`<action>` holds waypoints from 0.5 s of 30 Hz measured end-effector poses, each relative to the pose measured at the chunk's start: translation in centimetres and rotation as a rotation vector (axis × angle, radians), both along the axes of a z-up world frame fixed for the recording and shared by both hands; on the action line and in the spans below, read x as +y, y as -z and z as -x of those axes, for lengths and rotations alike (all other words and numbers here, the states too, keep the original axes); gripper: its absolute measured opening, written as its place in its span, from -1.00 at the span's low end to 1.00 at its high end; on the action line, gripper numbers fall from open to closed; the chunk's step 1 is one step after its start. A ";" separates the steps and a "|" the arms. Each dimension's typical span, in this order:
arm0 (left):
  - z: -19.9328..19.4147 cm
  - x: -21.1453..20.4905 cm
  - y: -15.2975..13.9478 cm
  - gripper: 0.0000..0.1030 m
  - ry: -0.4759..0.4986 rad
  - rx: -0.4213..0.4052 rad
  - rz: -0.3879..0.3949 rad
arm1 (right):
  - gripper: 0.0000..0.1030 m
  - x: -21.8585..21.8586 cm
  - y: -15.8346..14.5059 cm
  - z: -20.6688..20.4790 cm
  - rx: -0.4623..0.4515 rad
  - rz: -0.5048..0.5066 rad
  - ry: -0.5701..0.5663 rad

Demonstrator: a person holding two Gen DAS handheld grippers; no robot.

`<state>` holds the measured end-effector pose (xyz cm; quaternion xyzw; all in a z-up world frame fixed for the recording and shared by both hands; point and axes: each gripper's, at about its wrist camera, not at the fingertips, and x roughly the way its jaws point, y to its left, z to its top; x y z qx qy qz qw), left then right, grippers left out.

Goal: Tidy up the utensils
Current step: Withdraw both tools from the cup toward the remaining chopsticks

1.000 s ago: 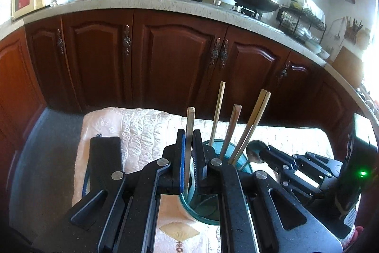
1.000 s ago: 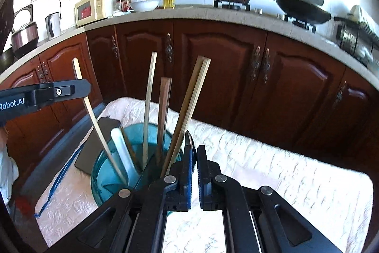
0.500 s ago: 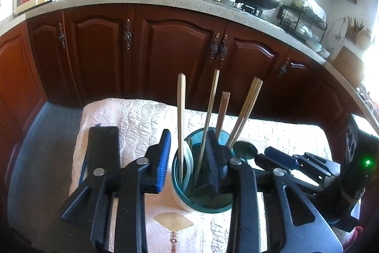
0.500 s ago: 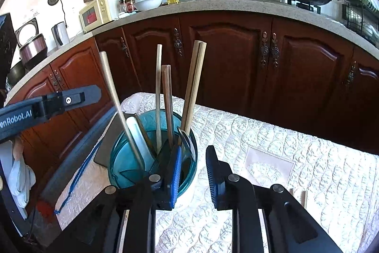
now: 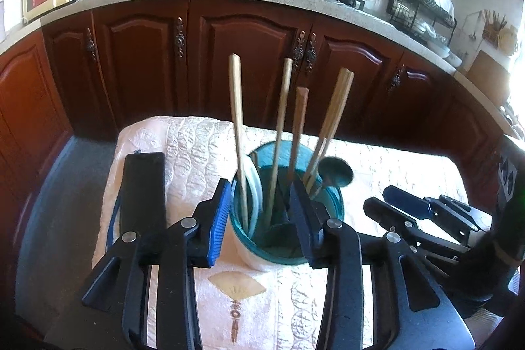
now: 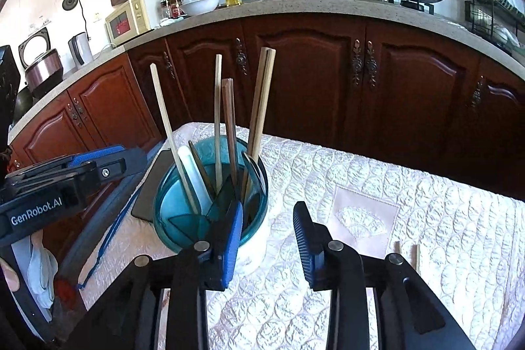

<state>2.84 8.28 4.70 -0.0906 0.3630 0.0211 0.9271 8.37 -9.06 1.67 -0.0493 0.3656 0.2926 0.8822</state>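
A teal utensil holder (image 5: 339,205) stands on the quilted white cloth (image 5: 197,153). Several wooden chopsticks (image 5: 238,120) stand upright in it, along with a dark spoon (image 5: 334,174) and a white spoon (image 6: 197,176). My left gripper (image 5: 261,218) sits just in front of the holder; its jaws are opening and the pads touch nothing. In the right wrist view my right gripper (image 6: 269,238) is to the right of the holder (image 6: 160,202), its jaws opening with only cloth between them. Two chopstick ends (image 6: 398,246) lie on the cloth at its right.
A flat black case (image 5: 141,192) with a blue cord lies left of the holder. Dark wooden cabinets (image 5: 249,61) run behind the table under a counter with a pot, a wok and bottles. The right gripper (image 5: 403,209) shows at the right of the left wrist view.
The left jaws, shut on a chopstick a second ago, have opened, and that chopstick now stands in the holder. The right jaws have opened too. Both grippers have drawn back from the holder.
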 end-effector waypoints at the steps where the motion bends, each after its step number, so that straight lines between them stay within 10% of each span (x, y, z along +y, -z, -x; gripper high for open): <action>1: 0.2 -0.3 0.1 -0.25 0.002 0.000 0.000 | -0.41 -0.2 0.1 0.1 0.002 0.001 0.003; 15: 1.6 -6.3 1.4 0.00 0.123 0.046 0.035 | -0.37 -5.6 2.2 1.3 0.046 0.028 0.086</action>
